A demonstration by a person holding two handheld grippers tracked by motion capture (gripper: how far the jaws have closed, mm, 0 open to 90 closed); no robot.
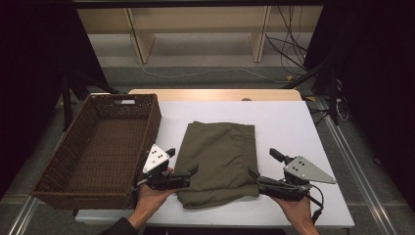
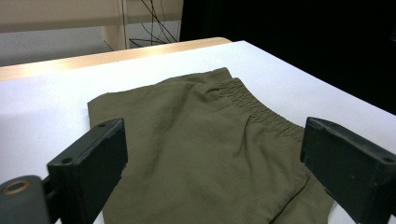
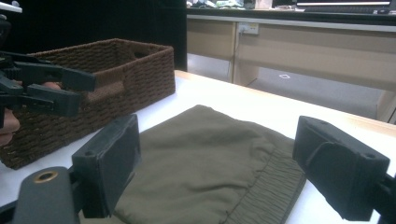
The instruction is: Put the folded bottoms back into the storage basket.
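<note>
Tongs in both hands gape wide and grip nothing: left tongs point(image 1: 183, 174) at the nine o'clock edge of the folded olive garment point(image 1: 218, 161), right tongs point(image 1: 262, 169) at three o'clock. It lies mid-worktop point(image 1: 293, 122), beside the wicker basket point(image 1: 98, 147). Seemingly pre-grasp; next, both must pinch the edges together.
</note>
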